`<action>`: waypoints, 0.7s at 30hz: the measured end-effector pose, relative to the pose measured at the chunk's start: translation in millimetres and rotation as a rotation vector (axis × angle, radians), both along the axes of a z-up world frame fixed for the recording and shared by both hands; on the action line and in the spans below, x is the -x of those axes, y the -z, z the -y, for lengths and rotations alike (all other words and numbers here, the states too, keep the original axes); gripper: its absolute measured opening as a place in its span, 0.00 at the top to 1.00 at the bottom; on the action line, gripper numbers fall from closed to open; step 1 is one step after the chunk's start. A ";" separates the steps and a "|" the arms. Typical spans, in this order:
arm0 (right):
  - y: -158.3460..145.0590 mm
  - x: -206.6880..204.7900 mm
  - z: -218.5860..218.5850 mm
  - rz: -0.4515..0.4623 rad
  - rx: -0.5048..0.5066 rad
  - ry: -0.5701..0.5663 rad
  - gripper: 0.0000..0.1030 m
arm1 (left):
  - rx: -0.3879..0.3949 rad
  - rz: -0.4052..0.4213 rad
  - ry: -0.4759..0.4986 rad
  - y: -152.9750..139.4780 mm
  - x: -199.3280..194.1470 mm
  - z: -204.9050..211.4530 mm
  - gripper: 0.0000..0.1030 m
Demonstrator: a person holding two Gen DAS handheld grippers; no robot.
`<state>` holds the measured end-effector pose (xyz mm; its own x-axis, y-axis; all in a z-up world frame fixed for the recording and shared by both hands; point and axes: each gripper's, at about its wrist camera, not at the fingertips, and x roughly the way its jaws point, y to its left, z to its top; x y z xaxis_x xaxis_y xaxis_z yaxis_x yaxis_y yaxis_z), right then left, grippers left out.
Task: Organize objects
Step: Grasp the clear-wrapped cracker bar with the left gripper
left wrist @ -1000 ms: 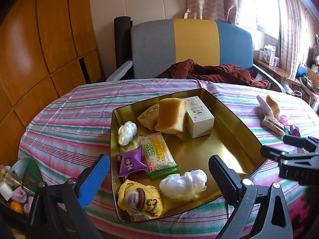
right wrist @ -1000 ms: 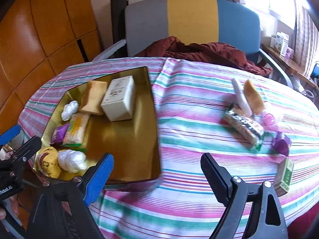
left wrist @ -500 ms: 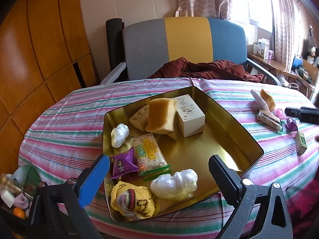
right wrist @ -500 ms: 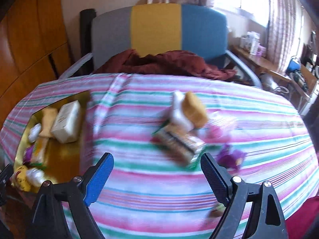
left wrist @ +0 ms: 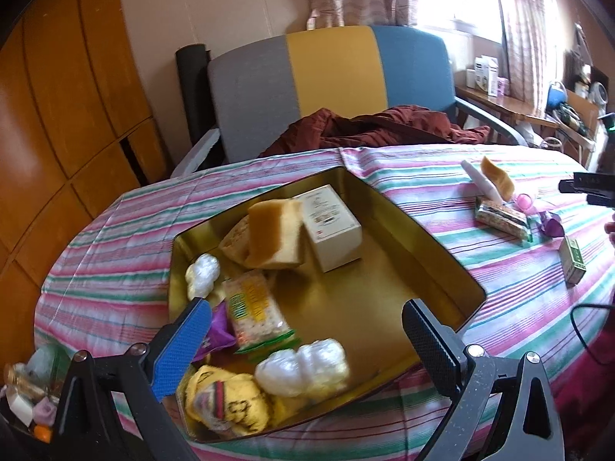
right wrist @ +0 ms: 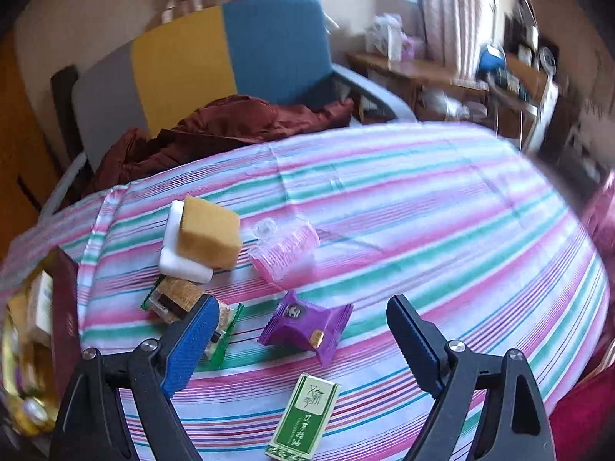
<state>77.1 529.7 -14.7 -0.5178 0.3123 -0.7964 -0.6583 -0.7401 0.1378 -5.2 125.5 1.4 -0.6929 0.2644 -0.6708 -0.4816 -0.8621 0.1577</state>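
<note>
A gold tin tray (left wrist: 434,242) on the striped tablecloth holds a white box (left wrist: 332,226), a sponge (left wrist: 275,236), a cracker pack (left wrist: 253,307), white wrapped lumps and a yellow pouch (left wrist: 226,403). My left gripper (left wrist: 303,342) hovers open over its near side, holding nothing. My right gripper (right wrist: 303,340) is open above loose items: a purple packet (right wrist: 307,320), a green box (right wrist: 305,415), a snack bar (right wrist: 184,305), a pink ribbed piece (right wrist: 284,253) and a sponge on a white block (right wrist: 205,236). Its tip (left wrist: 588,188) shows at the left wrist view's right edge.
A grey, yellow and blue chair (left wrist: 334,80) with a dark red garment (left wrist: 369,130) stands behind the table. Wooden panelling (left wrist: 57,115) is on the left, a cluttered shelf (right wrist: 442,77) at the back right. The tray's edge (right wrist: 63,307) shows left of the loose items.
My right gripper swung right, away from the tray, until the loose items lay under it. The left gripper drifted a little sideways over the tray. Both stayed open.
</note>
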 end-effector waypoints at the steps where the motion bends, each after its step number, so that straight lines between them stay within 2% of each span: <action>1: 1.2 -2.0 -2.4 -0.002 0.012 0.012 0.12 | 0.001 0.002 0.012 -0.2 0.0 -4.7 0.03; 11: 7.7 -30.5 -34.5 -0.076 0.162 0.169 0.12 | 0.000 0.038 0.163 -2.1 -5.2 -63.6 0.03; 21: 14.7 -35.6 -47.6 -0.113 0.250 0.198 0.12 | -0.023 0.153 0.265 3.5 6.0 -130.8 0.03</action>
<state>112.7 577.3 -29.4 -0.5564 0.2181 -0.8018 -0.7558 -0.5339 0.3792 -11.1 256.3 -2.1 -0.4892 0.4388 -0.7537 -0.7066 -0.7060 0.0476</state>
